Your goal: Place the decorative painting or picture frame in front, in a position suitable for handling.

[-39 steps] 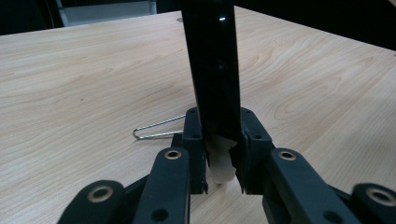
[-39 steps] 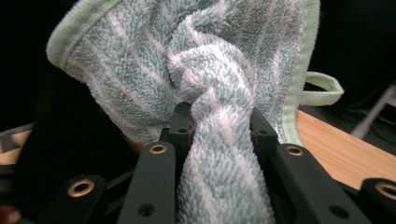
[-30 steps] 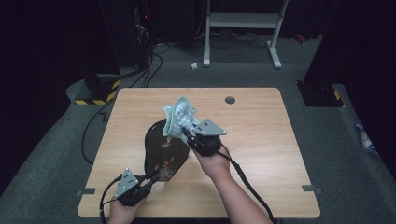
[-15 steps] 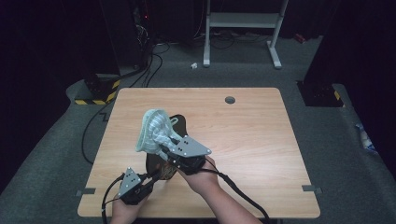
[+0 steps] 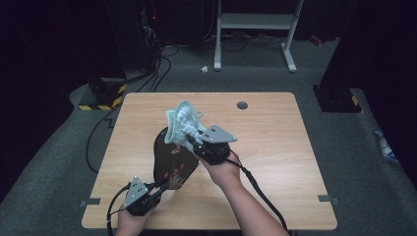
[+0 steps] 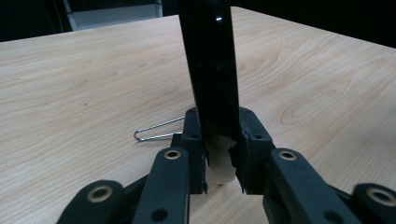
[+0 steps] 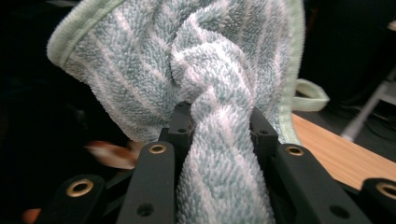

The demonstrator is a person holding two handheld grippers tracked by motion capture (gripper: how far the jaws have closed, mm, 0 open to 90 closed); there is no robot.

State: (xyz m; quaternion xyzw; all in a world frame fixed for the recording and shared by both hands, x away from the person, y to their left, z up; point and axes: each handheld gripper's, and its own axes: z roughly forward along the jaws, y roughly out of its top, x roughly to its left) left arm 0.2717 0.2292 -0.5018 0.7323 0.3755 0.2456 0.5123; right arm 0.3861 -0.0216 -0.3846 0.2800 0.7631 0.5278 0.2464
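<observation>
A person stood at a pale wooden table (image 5: 275, 147), wiping a glossy black oval board (image 5: 169, 160) with painted red motifs. The left gripper (image 5: 158, 189) pinched the board's lower edge, propping it tilted above the tabletop. The right gripper (image 5: 193, 142) was clamped on a bunched, fluffy towel (image 5: 183, 122), mint-and-white striped, pressed at the board's upper end. The wiping step seemed under way; next, another firm sweep along the slick face while the board stayed steady.
</observation>
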